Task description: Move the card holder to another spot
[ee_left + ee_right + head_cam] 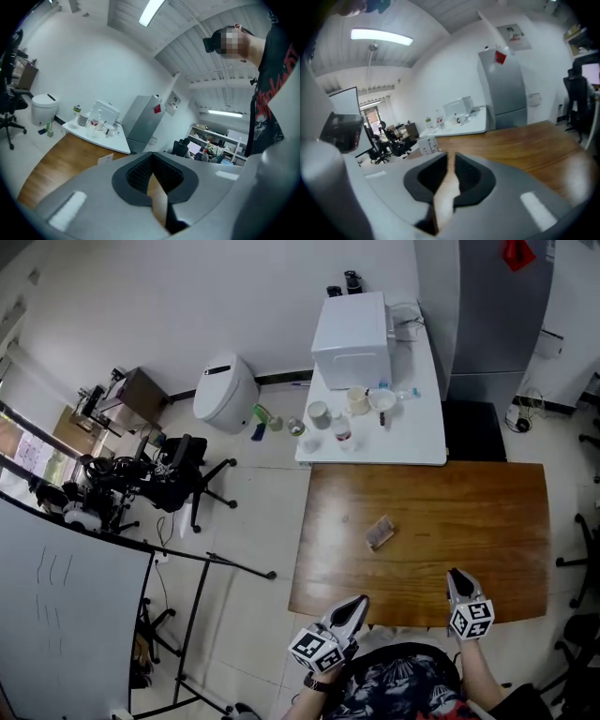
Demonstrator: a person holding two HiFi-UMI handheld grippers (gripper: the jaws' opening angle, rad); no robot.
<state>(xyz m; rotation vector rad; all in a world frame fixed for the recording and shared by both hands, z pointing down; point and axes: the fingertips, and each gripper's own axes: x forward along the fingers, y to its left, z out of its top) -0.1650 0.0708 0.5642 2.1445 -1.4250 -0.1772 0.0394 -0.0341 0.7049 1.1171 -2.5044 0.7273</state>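
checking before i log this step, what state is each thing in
card holder: lying on the wooden table, untouched, well away from both grippers
left gripper: shut, empty, at the table's near edge
right gripper: jaws all but together, nothing between them, over the table's near edge

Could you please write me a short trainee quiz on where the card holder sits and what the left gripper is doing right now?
1. True or false: the card holder is held in the left gripper.
2. The card holder lies on: A) the white table, B) the brown wooden table, C) the floor.
3. What, if anything, is between the left gripper's jaws?

Key:
1. False. It lies on the table, apart from that gripper.
2. B.
3. Nothing. The jaws are shut and empty.
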